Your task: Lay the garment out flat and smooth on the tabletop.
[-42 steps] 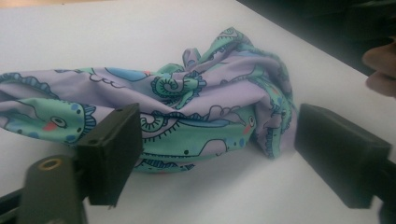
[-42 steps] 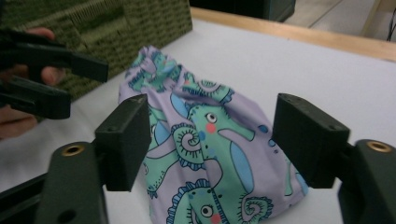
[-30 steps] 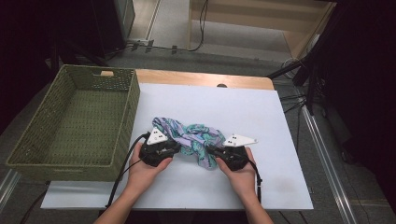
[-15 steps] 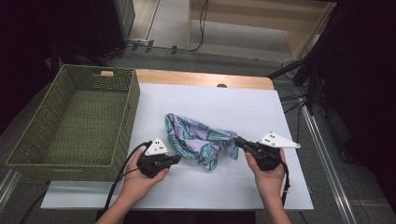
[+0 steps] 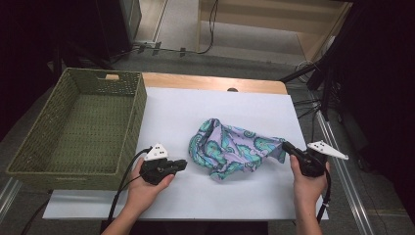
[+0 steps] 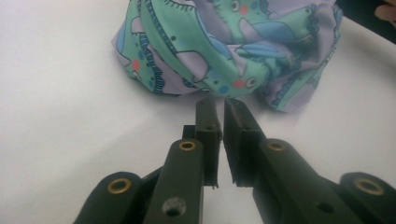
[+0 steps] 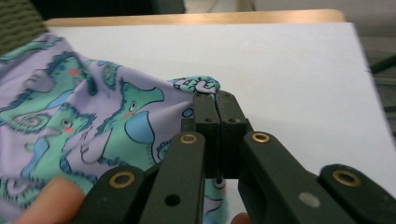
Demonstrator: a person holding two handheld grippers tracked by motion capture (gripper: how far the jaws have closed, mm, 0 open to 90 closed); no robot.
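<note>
A person spreads a patterned cloth (image 5: 234,149) on a white surface (image 5: 195,200), working 2 hand-held tools. The cloth lies crumpled at the middle of the surface, right of a green woven basket (image 5: 78,125) and apart from it. The right claw (image 5: 285,146) is clamped on the cloth's right-hand edge, its jaws pressed together with fabric pinched between them, as the right gripper view (image 7: 216,100) shows. The left claw (image 5: 182,164) sits just short of the cloth's left edge; its jaws have just been opening and stand a narrow slit apart, with nothing between them in the left gripper view (image 6: 219,103).

To do this step well, the left claw likely needs to open wider, find a single layer at the near left hem and bite it cleanly, while the right keeps its hold low over the surface so the cloth draws flat rather than bunching.

The cloth's folds hide its own corners and how many layers the right claw grips. The basket's near wall hides part of its floor, and the person's arms are cut off at the frame's bottom.
</note>
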